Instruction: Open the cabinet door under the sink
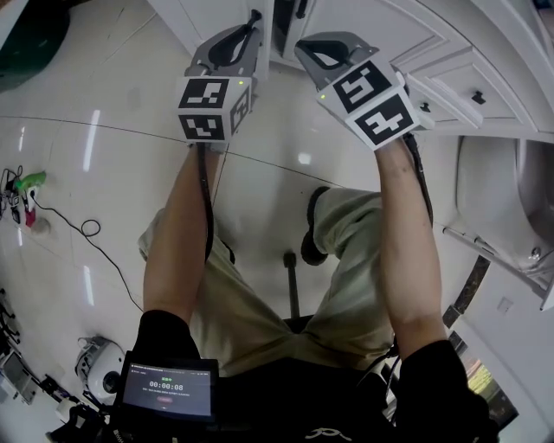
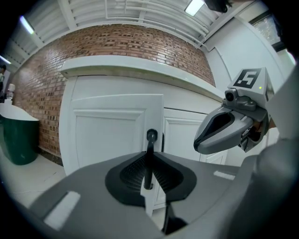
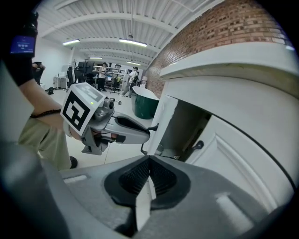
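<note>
Left tool (image 2: 149, 163) clamped on black handle (image 2: 151, 136) of cabinet door (image 2: 112, 140); door stands ajar, handle upright between pads. Right tool (image 3: 149, 161) closed, empty, near door's free edge.

A red-brown brick wall (image 2: 117, 46) rises over a glossy white tiled floor (image 1: 104, 95), with a dark green round bin (image 2: 18, 140) beside it. Long strip lights (image 3: 133, 42) glow overhead.

Glossy white tiled floor (image 1: 112, 164) spread beneath the left tool (image 1: 253, 24). Well off to that tool's left, a thin black cable (image 1: 104, 255) trailing across the tiles from small green and red items (image 1: 26, 186). Farther left, a dark green bin (image 2: 17, 140) standing upright. Nearer, behind the tool, one dark shoe (image 1: 313, 229) planted flat
</note>
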Available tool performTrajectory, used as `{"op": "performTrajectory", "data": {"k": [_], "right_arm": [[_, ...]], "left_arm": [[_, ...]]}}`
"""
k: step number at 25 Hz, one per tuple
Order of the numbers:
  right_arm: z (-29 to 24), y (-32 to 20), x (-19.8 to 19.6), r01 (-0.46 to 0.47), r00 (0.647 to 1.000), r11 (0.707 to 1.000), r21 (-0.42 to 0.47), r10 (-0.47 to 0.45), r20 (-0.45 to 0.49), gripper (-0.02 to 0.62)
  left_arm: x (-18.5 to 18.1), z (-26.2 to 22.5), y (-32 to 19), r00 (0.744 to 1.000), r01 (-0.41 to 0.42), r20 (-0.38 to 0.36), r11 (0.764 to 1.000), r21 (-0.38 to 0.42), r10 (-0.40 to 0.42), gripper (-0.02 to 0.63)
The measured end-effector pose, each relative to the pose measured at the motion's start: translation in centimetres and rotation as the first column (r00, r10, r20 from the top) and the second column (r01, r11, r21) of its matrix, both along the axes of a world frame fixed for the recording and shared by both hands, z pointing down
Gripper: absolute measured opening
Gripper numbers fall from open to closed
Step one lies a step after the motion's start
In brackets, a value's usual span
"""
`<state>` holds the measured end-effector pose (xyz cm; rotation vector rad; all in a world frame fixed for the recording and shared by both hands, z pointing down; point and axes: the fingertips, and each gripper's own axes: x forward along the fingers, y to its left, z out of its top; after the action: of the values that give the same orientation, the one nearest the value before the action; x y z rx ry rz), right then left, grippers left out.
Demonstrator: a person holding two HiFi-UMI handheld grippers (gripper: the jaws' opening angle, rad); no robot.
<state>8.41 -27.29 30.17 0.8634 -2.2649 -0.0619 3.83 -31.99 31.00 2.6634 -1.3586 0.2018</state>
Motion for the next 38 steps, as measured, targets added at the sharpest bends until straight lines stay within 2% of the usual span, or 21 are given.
{"op": "performTrajectory", "data": {"k": [5,12,19,30,38], "right_arm": [[0.8,1.9,-3.4,0.050,0.998,0.999,-0.003,-0.050,-0.033,-0.008],[2.1,4.0,-6.3,0.079,0.994,0.997,-0.010,-0.079,-0.076,-0.008],[2.3,5.5,-9.8,0.044,0.992,0.999,-0.017,-0.045,-0.119,-0.008],[3.4,7.1,-12.7,-0.046,0.988,0.998,-0.033,0.040,-0.152,-0.008],[5.1,7.8,-15.9,-0.021,0.984,0.998,-0.056,0.011,-0.176,-0.008]], "left_arm": [[-1.7,0.2,1.5,1.000,-0.004,0.002,1.000,0.003,0.004,0.057],[-3.2,0.7,3.4,0.998,-0.055,0.011,0.998,-0.007,0.055,0.057],[-6.7,0.2,4.4,0.994,-0.108,0.018,0.994,-0.019,0.108,0.058],[-9.3,0.2,5.8,0.975,-0.214,0.046,0.976,-0.040,0.216,0.058],[-14.3,0.1,6.9,0.974,-0.223,0.039,0.974,-0.037,0.225,0.056]]}}
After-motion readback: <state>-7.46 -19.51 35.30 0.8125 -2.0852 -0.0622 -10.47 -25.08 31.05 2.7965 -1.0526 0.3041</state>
